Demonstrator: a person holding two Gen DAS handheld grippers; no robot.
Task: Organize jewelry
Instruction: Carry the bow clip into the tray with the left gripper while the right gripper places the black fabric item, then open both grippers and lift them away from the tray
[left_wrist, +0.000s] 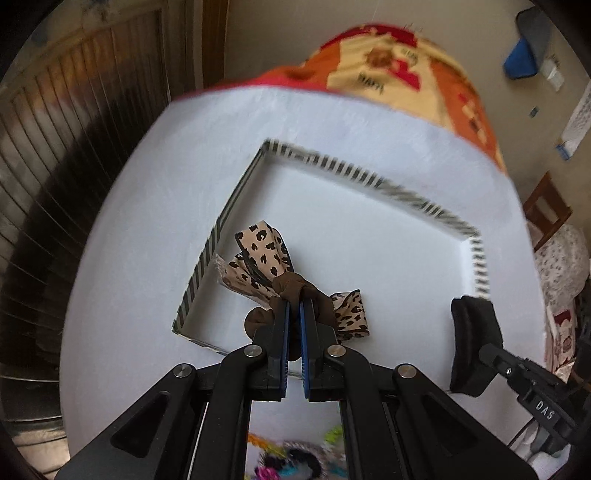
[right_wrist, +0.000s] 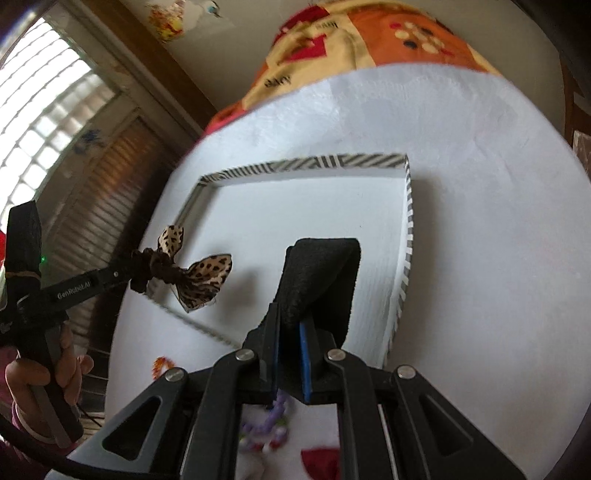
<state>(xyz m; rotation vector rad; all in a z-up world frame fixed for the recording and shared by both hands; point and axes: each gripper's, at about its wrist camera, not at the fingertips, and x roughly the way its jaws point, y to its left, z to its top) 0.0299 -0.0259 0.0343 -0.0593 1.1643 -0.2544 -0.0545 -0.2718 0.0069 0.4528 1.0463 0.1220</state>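
Currently both pairs of fingers over the striped-rim tray (left_wrist: 369, 177) on white bench (left_wrist: 147, 229). Left gripper (left_wrist: 294, 302) clenched on brown scrunchie with leopard bow (left_wrist: 266, 254), hanging above tray's left edge. Right gripper (right_wrist: 291, 325) clenched on black fabric band (right_wrist: 321, 273), over tray's interior. Colourful trinkets (right_wrist: 266, 424) lie blurred beneath right fingers. Patterned blanket (right_wrist: 351, 37) beyond bench.

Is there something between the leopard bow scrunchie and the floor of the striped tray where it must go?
Nothing visible. The scrunchie, held by the left gripper, hangs over bare tray floor. The right gripper's black band is off to the side.
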